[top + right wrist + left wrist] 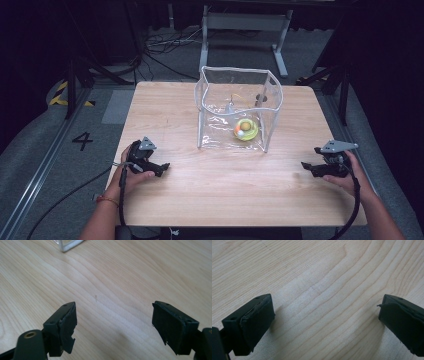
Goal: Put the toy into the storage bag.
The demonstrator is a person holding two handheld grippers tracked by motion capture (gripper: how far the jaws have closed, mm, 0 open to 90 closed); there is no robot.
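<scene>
A clear plastic box (239,107) with white edges stands at the middle back of the wooden table (220,175). Inside it lies a yellow-green ring toy (246,129) with an orange and a white ball on it. My left gripper (162,167) rests low at the table's left, held in a hand, its jaws wide apart over bare wood (324,315). At the right edge my right gripper (306,166) is held low too, pointing inward, jaws open with nothing between them (112,325). The box's corner (68,245) peeks in at the top of the right gripper view.
A black cable (75,192) trails from the left gripper off the table's left side, another (356,200) from the right gripper. Beyond the table are a grey floor, loose cables (165,42) and a metal stand's legs (245,30).
</scene>
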